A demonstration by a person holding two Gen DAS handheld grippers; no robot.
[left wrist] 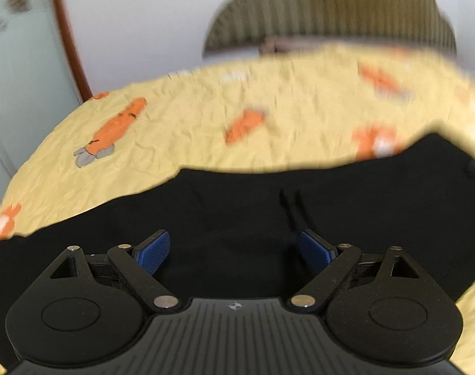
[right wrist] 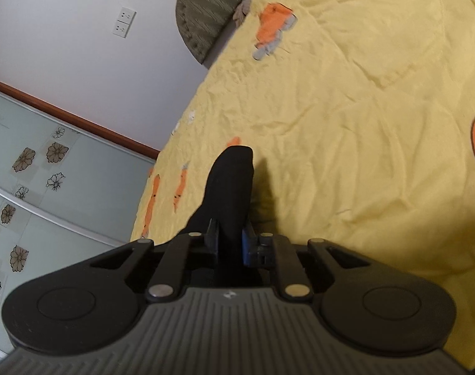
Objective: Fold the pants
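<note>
Yellow carrot-print bedsheet (left wrist: pixel 190 118), white wall far behind. Black pants (left wrist: pixel 237 206) spread flat near the left gripper (left wrist: pixel 235 251), jaws apart, empty. Right gripper (right wrist: pixel 229 240) clamped on 1 raised fold. Likely soft, light, limp; best pinched at hem or waistband edges.

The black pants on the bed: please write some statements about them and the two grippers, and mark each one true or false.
1. The right gripper is shut on a fold of the black pants. True.
2. The left gripper holds the pants too. False: its jaws stand wide open above the cloth, gripping nothing.
3. The pants lie on a yellow bedsheet printed with orange carrots. True.
4. The pants are blue. False: they are black; only the gripper pads are blue.
5. A striped olive pillow leans at the head of the bed. True.
</note>
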